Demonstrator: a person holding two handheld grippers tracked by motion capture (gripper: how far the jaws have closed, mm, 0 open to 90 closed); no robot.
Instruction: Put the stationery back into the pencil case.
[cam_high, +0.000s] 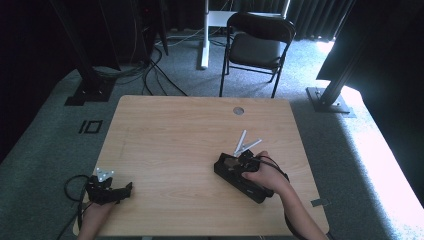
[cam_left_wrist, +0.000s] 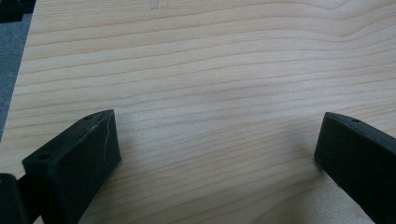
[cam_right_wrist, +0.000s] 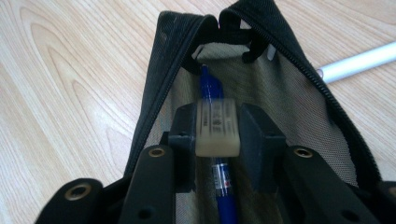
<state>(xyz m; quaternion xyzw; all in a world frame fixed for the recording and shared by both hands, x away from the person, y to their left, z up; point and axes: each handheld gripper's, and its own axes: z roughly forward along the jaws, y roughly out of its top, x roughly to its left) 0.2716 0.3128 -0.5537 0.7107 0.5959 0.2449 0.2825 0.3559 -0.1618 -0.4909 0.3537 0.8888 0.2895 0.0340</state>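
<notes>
left gripper: black body, grey three-cornered plate on top, black cable looping off the table edge
left jaws: matte black blocks with slanted faces, small round holes, a thin pale scratch on one
right gripper: black, square pad blocks on flat black arms
right arm screws: brass-ringed holes
forearms: bare, no sleeves

Curtained recording lab, rig stands
</notes>
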